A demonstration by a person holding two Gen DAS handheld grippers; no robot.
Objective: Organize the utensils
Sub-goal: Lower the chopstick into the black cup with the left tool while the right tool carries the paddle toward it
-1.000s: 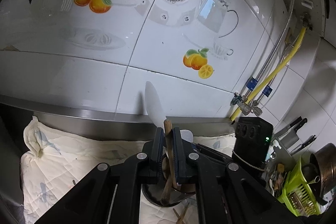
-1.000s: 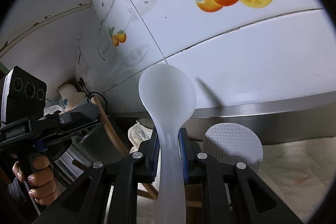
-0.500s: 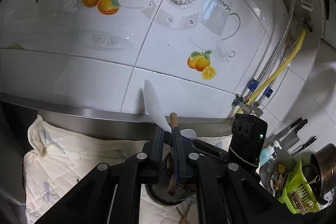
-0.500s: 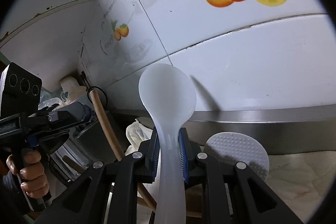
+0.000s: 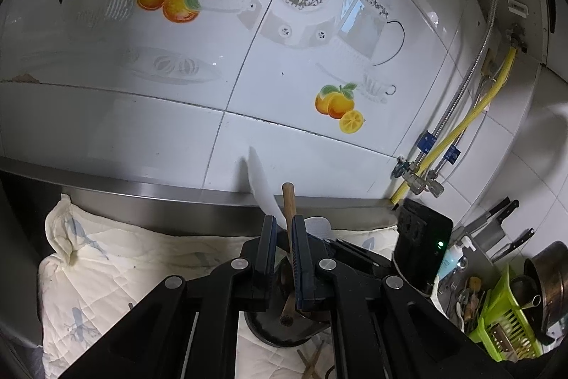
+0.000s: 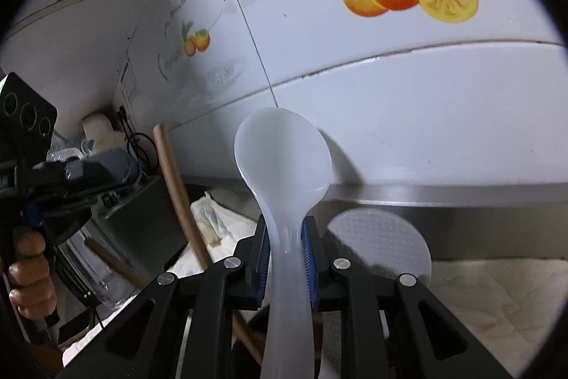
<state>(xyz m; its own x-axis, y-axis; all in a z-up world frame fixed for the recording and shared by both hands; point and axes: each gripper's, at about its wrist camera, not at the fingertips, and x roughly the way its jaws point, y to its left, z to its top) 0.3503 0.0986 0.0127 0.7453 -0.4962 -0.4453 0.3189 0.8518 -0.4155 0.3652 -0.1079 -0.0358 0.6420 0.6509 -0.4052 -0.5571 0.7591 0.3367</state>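
The right gripper was clamped tight on the neck of a translucent white plastic ladle, bowl standing upright above the blue pads, handle running down out of the bottom of the right wrist view. Just beside it to the right, a round dimpled white rice paddle stood up behind the right finger, its lower part hidden.

Over on the left wrist view, the left gripper had its jaws drawn nearly together, pinching a thin wooden handle that rose tilted slightly left above the fingertips and ran down between them. Its lower end sat inside a dark round utensil holder below the fingers. The ladle showed there edge-on as a pale sliver, just left of the wooden handle. Two loose wooden chopsticks lay on the cloth near the holder's base.

The holder stood on a cream quilted cloth spread over the steel counter, against a white tiled wall printed with oranges. In the right wrist view a person's hand gripped the left tool's handle. A green dish rack sat far right, knives by the wall.
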